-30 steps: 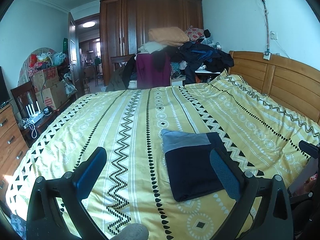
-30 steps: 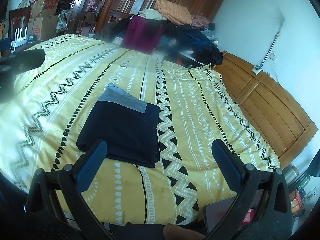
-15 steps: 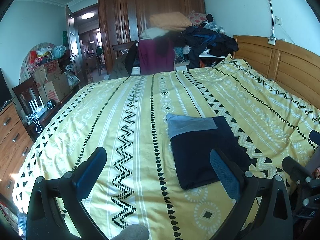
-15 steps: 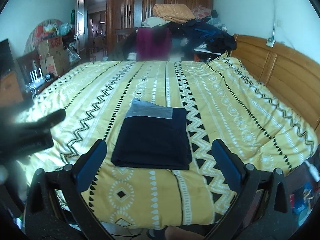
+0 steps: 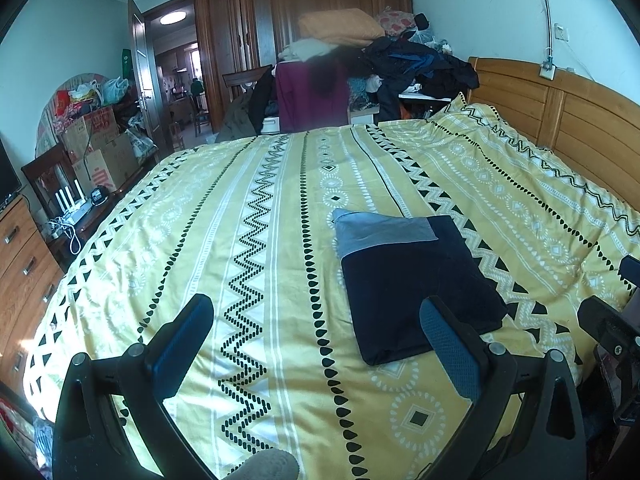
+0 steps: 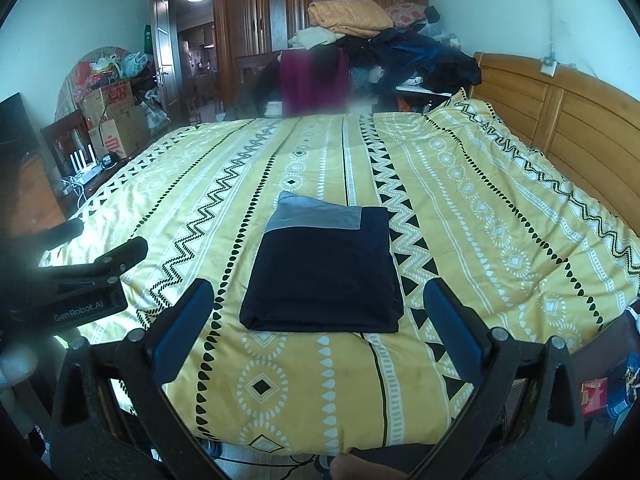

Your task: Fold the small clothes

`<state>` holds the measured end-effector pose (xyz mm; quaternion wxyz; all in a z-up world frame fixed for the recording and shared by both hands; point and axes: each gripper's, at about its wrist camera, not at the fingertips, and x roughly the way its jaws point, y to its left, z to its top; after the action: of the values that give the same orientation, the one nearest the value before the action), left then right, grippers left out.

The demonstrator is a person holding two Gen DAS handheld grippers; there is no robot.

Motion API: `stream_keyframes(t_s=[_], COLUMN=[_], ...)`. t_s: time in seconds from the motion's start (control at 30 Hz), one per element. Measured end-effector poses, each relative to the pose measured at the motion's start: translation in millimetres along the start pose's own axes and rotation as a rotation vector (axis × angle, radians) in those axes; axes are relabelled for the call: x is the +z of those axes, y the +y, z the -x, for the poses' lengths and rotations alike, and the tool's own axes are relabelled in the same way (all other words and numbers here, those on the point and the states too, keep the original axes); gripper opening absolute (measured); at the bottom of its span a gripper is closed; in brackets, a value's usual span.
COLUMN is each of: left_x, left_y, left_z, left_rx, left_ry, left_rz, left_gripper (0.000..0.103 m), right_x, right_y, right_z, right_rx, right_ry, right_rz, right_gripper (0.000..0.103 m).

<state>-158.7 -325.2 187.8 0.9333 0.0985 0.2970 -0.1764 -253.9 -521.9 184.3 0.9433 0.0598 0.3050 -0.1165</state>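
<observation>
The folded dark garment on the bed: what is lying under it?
The folded dark garment lies flat on the yellow patterned bedspread. Only bedspread shows around its edges; anything beneath the cloth is covered and cannot be seen.

Right gripper (image 6: 318,316) swung from angled view to square behind folded garment (image 6: 324,272); left gripper (image 5: 316,340) tilted slightly down.
</observation>
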Motion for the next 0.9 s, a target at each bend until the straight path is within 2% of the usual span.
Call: stream_keyframes(t_s=[0.6,0.9], left_x=[-7,-8], left_y=[3,-3], left_z=[-15,-23], left_rx=[0.002,-0.025], left_ry=[0.035,0.058], left_rz=[-0.002,-0.004], left_gripper=[0.103,0.103], right_x=[-6,-7], right_y=[1,-17], right_z=[-10,-15], right_rx=[0.002,-0.006], right_ry=[0.024,0.031], right_rz=[0.010,-0.009], right_gripper=[0.103,0.103])
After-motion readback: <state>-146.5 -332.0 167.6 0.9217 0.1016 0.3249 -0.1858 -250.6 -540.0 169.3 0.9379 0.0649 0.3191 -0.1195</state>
